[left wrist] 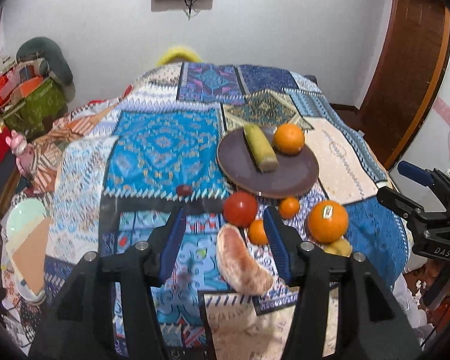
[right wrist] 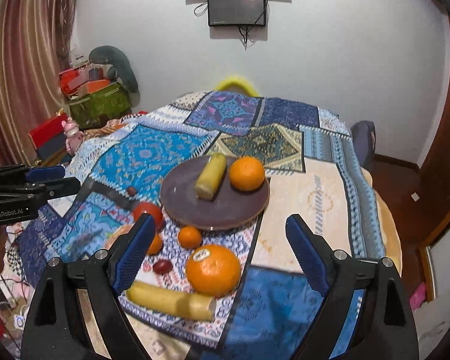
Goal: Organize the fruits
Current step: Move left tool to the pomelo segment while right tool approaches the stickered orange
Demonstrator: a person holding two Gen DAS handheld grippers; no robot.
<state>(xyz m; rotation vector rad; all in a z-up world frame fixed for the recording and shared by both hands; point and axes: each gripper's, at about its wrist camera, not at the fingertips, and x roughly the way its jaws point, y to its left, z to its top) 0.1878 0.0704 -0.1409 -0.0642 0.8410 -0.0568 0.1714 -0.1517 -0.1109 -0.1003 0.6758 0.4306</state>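
A dark round plate (right wrist: 180, 207) on the patterned cloth carries a yellow-green cylinder of fruit (right wrist: 210, 177) and an orange (right wrist: 246, 173). In front of it lie a tomato (left wrist: 240, 213), two small oranges (left wrist: 289, 207), a big stickered orange (right wrist: 213, 270), a dark red date (right wrist: 162, 266), a long yellow piece (right wrist: 171, 300) and a pinkish oblong fruit (left wrist: 243, 264). My left gripper (left wrist: 225, 240) is open above the pinkish fruit, its pads clear of it. My right gripper (right wrist: 222, 255) stands wide open over the stickered orange without touching it.
A small dark fruit (left wrist: 183, 190) lies alone left of the plate. The table edge drops off at the right towards a wooden door (left wrist: 411, 75). Boxes and a green bag (right wrist: 96, 105) are piled in the far left corner. Screens (right wrist: 237, 6) hang on the back wall.
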